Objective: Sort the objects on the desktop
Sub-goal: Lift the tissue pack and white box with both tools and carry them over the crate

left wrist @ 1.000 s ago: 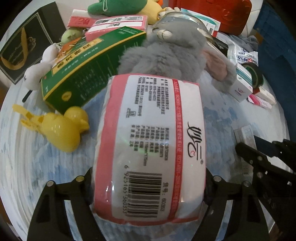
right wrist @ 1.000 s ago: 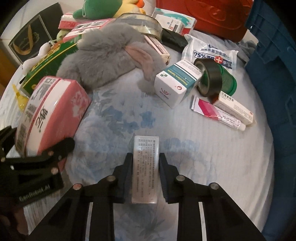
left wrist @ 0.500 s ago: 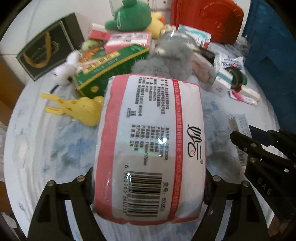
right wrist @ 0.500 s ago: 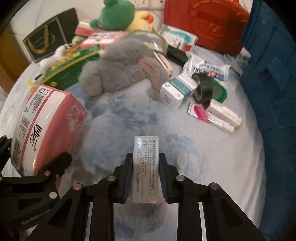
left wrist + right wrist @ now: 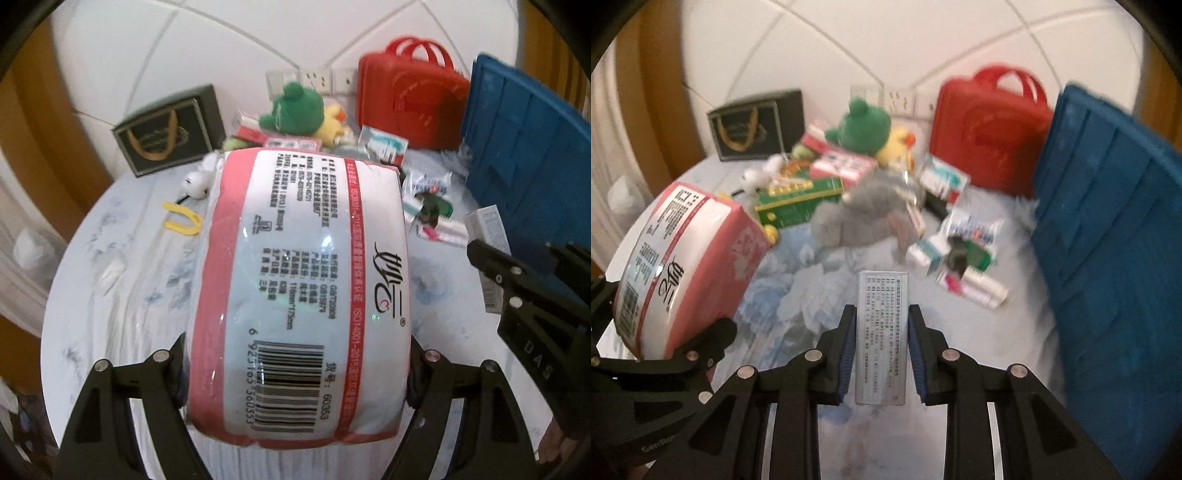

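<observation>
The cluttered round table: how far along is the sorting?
Nothing visibly sorted yet. In hand: the left gripper clamps a pink-and-white tissue pack, and the right gripper clamps a slim white printed box, both lifted. Left on the table: green plush frog, grey plush toy, green carton, medicine boxes.

Home, plush toys (image 5: 864, 129), tiled wall (image 5: 221, 55)

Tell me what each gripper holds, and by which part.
Left gripper clamps the tissue pack across its long sides, at the barcode end. Right gripper pinches the small box by its narrow sides, near its lower end.
</observation>
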